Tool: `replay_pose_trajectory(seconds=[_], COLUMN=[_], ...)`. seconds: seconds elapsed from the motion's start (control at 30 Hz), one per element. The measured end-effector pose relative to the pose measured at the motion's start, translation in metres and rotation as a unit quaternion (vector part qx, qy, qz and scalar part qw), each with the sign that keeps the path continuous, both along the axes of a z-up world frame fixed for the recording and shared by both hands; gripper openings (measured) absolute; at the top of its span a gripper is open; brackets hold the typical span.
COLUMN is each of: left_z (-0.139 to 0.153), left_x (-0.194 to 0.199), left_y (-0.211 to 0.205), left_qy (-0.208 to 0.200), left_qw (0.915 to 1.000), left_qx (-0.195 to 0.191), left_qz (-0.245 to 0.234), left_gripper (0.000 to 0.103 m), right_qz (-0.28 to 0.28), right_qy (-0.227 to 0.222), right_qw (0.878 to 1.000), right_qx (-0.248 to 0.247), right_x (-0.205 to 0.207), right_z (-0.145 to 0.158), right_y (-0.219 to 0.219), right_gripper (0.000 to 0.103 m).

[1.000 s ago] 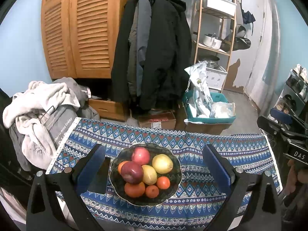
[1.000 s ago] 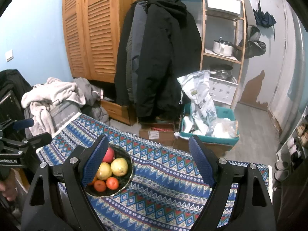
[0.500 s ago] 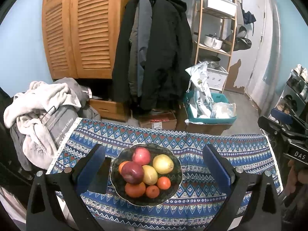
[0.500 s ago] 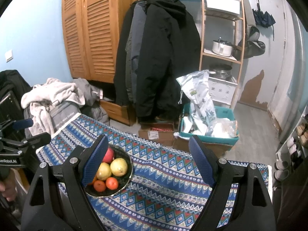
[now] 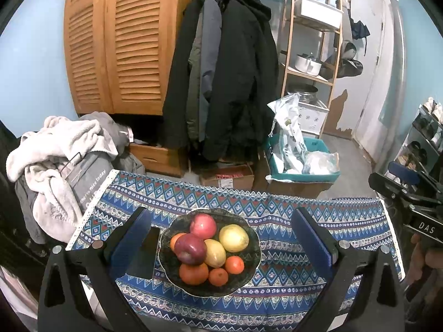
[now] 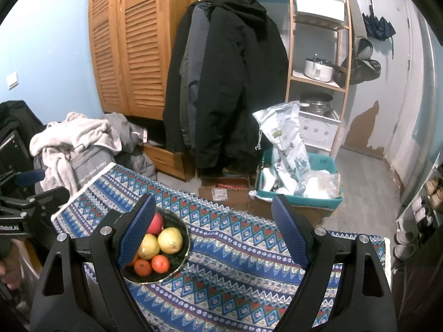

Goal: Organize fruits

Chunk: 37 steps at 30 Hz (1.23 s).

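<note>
- all the fruit sits piled in a dark round glass bowl (image 5: 250, 272) on the blue patterned tablecloth (image 5: 290, 293): two red apples (image 5: 203, 226), two yellow pears (image 5: 234, 238), a few small oranges (image 5: 193, 273). nothing loose on the cloth that i can see.
- left gripper (image 5: 221, 238) hovers over the bowl, jaws spread wide, holding nothing.
- right gripper (image 6: 213, 235) is off to the side over the cloth, also wide open and empty.
- handling guess: apples are firm and smooth, so they might slip; grab across the widest part. pears probably bruise easier, go gentle. oranges are light and give a little.
- it's a stacked pile, so pulling a bottom one could roll the rest.
</note>
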<state>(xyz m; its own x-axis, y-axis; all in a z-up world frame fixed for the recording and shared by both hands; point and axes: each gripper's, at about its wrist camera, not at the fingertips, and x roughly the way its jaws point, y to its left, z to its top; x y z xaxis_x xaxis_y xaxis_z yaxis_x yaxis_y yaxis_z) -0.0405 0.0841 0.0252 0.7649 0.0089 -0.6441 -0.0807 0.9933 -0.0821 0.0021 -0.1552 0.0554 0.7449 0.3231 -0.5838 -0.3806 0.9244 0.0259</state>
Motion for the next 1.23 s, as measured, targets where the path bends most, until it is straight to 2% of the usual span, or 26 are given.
replay_pose_trajectory(seconds=[0.5,1.23], left_z=[0.0064,0.0024], left_x=[-0.0072,-0.0072], left_y=[-0.0036,-0.0046], left_qy=[-0.016,-0.001], left_qw=[0.9995,0.9996], left_qx=[0.02,0.022], left_qz=[0.021,0.018], left_gripper=[0.102,0.102], right_qz=[0.0,-0.001], right_qy=[0.0,0.0], right_qw=[1.0,1.0], right_qx=[0.0,-0.001], right_x=[0.0,-0.0003], right_z=[-0.0001,-0.0003], right_y=[0.0003,-0.0019], right_gripper=[0.084,0.084])
